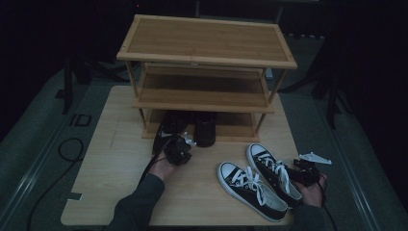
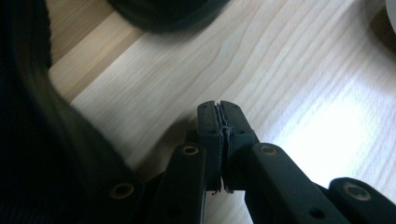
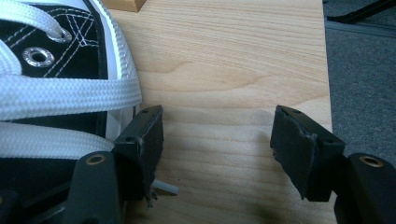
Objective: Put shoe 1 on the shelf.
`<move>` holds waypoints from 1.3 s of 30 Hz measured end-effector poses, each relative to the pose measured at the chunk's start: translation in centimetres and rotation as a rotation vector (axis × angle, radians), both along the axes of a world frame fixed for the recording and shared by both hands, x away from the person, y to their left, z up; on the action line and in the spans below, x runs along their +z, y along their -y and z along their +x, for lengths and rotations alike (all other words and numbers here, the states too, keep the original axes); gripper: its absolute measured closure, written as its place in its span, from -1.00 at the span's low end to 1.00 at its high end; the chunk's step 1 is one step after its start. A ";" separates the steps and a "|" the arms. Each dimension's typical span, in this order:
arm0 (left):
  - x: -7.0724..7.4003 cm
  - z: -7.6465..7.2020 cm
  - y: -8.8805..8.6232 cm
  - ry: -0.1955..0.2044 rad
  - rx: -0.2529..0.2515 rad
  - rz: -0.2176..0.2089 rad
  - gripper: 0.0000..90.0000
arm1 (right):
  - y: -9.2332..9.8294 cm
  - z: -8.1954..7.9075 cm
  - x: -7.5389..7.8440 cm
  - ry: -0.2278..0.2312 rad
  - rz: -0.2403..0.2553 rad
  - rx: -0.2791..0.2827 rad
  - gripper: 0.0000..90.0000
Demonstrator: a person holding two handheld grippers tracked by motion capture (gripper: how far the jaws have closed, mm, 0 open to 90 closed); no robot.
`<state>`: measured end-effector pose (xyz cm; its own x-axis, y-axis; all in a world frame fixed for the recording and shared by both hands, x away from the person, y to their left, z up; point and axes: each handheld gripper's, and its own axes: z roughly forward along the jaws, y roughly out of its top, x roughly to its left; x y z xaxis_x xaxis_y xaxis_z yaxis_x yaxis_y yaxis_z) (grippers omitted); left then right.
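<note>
A three-tier bamboo shoe rack [image 1: 207, 41] stands at the back of the wooden table [image 1: 115, 159]. Two dark shoes [image 1: 169, 126] [image 1: 205, 129] sit at its lowest tier, toes toward me. My left gripper [image 1: 179, 148] hovers just in front of the left dark shoe. In the left gripper view it [image 2: 219, 109] is shut with nothing between its jaws, and a dark shoe [image 2: 163, 11] lies just beyond. Two black-and-white laced sneakers [image 1: 251, 190] [image 1: 274, 171] lie at the front right. My right gripper [image 3: 219, 126] stands open over bare wood, its left jaw beside a sneaker [image 3: 70, 70].
The rack's top and middle shelves [image 1: 202, 94] carry nothing. The table's right edge [image 3: 327, 93] runs close to my right gripper, with grey floor beyond. A black cable [image 1: 70, 149] loops on the floor at the left. Dark stands flank the rack.
</note>
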<state>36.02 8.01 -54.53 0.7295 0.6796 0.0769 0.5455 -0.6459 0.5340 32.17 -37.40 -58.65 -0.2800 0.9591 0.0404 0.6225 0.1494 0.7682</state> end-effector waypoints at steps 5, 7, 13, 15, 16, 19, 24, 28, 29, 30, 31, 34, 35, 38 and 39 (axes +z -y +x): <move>-0.1 -0.9 -1.6 -0.001 0.012 0.004 0.98 | 0.0 0.0 0.0 0.000 0.000 0.000 -0.24; -0.1 -1.3 -2.2 -0.001 0.016 0.003 0.98 | 0.0 0.0 0.0 0.000 0.000 0.000 -0.24; -0.1 -2.2 -4.2 0.007 0.055 0.004 0.98 | 0.0 0.0 0.0 0.000 0.000 0.000 -0.24; -0.1 -2.5 -4.8 0.008 0.064 0.008 0.98 | 0.0 0.0 0.0 0.000 -0.001 -0.001 -0.24; 0.0 -2.7 -5.1 0.008 0.068 0.007 0.98 | 0.0 0.0 0.0 0.000 0.000 -0.001 -0.24; 0.0 -3.2 -6.0 0.006 0.074 0.011 0.98 | 0.0 0.0 0.0 0.000 -0.001 -0.001 -0.24; -0.4 -3.8 -7.1 0.001 0.091 0.043 0.97 | 0.0 0.0 0.0 0.000 -0.001 -0.002 -0.24; -0.8 -3.9 -7.9 -0.001 0.124 0.061 0.96 | 0.0 0.0 0.0 0.001 -0.001 -0.002 -0.24; -0.8 -3.8 -8.2 0.004 0.141 0.054 0.95 | 0.0 0.0 0.0 0.001 -0.001 -0.002 -0.24; -0.9 -3.6 -8.5 0.009 0.163 0.050 0.95 | 0.0 0.0 0.0 0.001 -0.001 -0.002 -0.24; -0.9 -3.4 -8.7 0.005 0.178 0.042 0.95 | 0.0 0.0 0.0 0.001 -0.001 -0.003 -0.24; -0.9 -2.9 -9.1 -0.001 0.199 0.023 0.97 | 0.0 0.0 0.0 0.001 0.000 -0.003 -0.24; -0.9 -2.8 -9.1 -0.003 0.204 0.019 0.97 | 0.0 0.0 0.0 0.001 -0.001 -0.003 -0.24; -0.9 -2.3 -9.0 -0.006 0.216 0.005 0.97 | 0.0 0.0 0.0 0.000 0.000 -0.003 -0.24; -0.9 -2.1 -9.0 -0.006 0.221 -0.001 0.97 | 0.0 0.0 0.0 0.001 0.000 -0.003 -0.24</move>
